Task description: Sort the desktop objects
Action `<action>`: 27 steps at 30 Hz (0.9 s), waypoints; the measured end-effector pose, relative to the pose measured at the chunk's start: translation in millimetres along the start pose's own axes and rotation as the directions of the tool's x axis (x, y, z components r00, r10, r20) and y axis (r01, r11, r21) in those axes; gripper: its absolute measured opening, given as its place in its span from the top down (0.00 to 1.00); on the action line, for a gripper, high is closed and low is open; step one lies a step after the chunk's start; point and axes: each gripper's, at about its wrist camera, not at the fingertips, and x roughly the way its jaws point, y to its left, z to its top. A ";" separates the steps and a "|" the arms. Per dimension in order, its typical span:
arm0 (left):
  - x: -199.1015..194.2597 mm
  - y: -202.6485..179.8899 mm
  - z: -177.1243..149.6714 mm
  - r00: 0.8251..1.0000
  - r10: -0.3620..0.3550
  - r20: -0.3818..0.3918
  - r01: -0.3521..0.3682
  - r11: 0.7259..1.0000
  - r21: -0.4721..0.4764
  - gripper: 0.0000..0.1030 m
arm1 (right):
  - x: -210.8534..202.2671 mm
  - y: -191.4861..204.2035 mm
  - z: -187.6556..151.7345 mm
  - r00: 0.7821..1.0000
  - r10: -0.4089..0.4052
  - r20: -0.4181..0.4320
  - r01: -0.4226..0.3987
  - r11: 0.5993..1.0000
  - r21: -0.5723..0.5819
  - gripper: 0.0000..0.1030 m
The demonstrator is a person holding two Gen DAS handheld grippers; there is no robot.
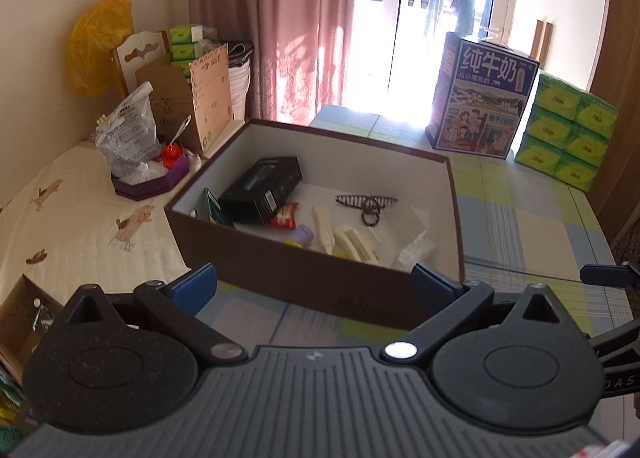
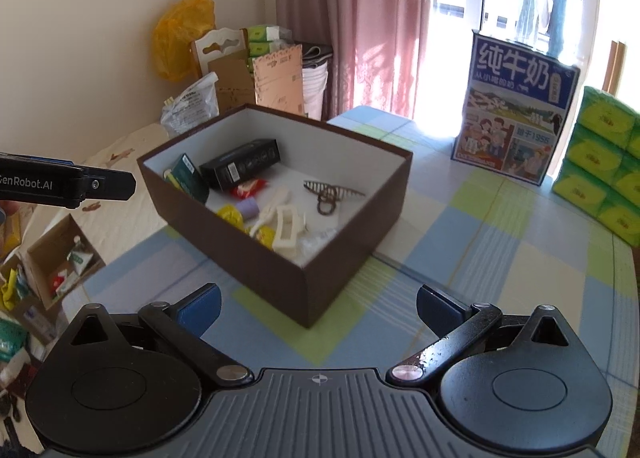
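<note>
2 empty grippers, left (image 1: 314, 288) and right (image 2: 318, 308), gape wide before the brown box (image 2: 256, 258).

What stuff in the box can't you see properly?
- Left wrist view: the box's near wall hides the floor behind it and cuts off the cream clip.
- Right wrist view: the clear wrapper is too blurred to identify.
- Both views: print on the black carton is too small to read.

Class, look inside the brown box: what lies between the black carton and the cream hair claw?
In the right wrist view, a red snack packet, a purple roll and a cream tube lie between the black carton and the cream hair claw.
</note>
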 end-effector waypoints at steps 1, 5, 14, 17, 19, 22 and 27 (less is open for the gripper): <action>-2.0 -4.1 -3.0 1.000 -0.003 -0.006 0.003 1.000 -0.001 0.01 | -3.0 -1.9 -4.0 1.000 0.002 -0.004 -0.002 1.000 -0.001 0.02; -9.4 -20.2 -14.4 1.000 -0.005 -0.028 0.006 1.000 0.005 0.01 | -14.5 -8.7 -17.5 1.000 0.011 -0.016 -0.011 1.000 -0.005 0.02; -22.3 -50.5 -33.0 0.998 -0.008 -0.058 0.009 1.000 0.016 0.01 | -38.4 -20.2 -41.0 1.000 0.015 -0.024 -0.015 1.000 -0.010 0.02; -25.3 -58.2 -38.7 0.998 -0.006 -0.068 0.007 1.000 0.019 0.01 | -44.7 -24.7 -47.2 0.999 0.015 -0.028 -0.015 1.000 -0.006 0.02; -27.2 -63.4 -41.9 0.997 -0.006 -0.073 0.008 1.000 0.021 0.01 | -48.3 -29.0 -51.3 0.999 0.014 -0.032 -0.014 1.000 -0.004 0.02; -30.1 -70.6 -46.9 0.997 -0.006 -0.079 0.007 1.000 0.019 0.01 | -53.4 -35.2 -56.9 0.999 0.014 -0.037 -0.015 1.000 -0.002 0.02; -34.4 -82.5 -54.0 0.997 -0.004 -0.081 0.005 1.000 0.019 0.01 | -61.9 -42.7 -67.4 0.999 0.016 -0.045 -0.017 1.000 -0.009 0.02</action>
